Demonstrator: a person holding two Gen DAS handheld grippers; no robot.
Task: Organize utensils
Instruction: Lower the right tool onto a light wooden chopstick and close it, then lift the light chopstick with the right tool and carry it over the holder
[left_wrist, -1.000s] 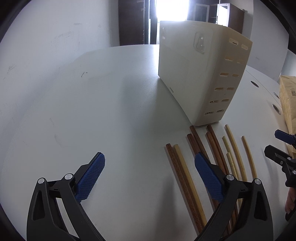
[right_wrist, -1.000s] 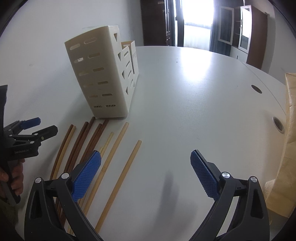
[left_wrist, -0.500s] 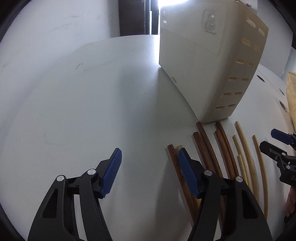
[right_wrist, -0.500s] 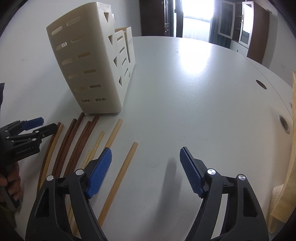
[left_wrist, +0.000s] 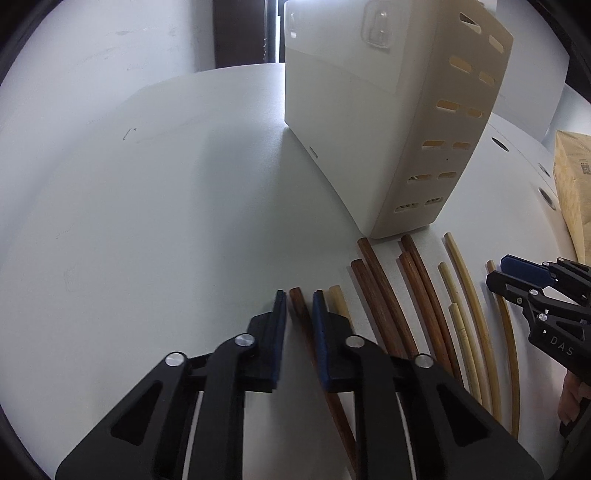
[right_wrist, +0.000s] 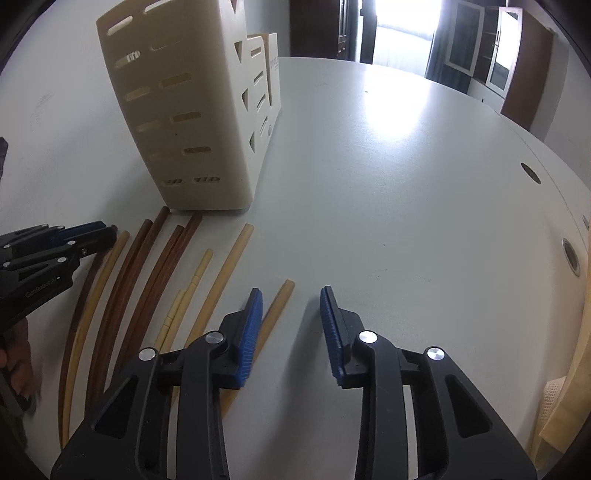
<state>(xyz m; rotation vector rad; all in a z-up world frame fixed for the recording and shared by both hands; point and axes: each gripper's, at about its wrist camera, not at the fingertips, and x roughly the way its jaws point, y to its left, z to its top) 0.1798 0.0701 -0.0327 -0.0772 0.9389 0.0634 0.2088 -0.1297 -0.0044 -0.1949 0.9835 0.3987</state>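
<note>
Several dark brown and pale chopsticks lie side by side on the white table in front of a cream slotted utensil holder (left_wrist: 391, 122), which also shows in the right wrist view (right_wrist: 192, 110). My left gripper (left_wrist: 299, 295) has its jaws closed around the leftmost dark brown chopstick (left_wrist: 301, 314), low at the table. My right gripper (right_wrist: 291, 295) is partly open, with the rightmost pale chopstick (right_wrist: 279, 302) lying between its pads, close to the left one. Each gripper shows in the other's view: the right (left_wrist: 517, 280), the left (right_wrist: 85, 236).
The white table (right_wrist: 406, 184) has round cable holes (right_wrist: 530, 172) at its right side. A tan paper bag (left_wrist: 572, 177) stands at the right edge. Doors and cabinets stand beyond the table's far edge.
Both grippers have moved forward and down toward the chopsticks. The left jaws have closed from wide open onto the leftmost dark chopstick. The right jaws have narrowed around the rightmost pale chopstick.
</note>
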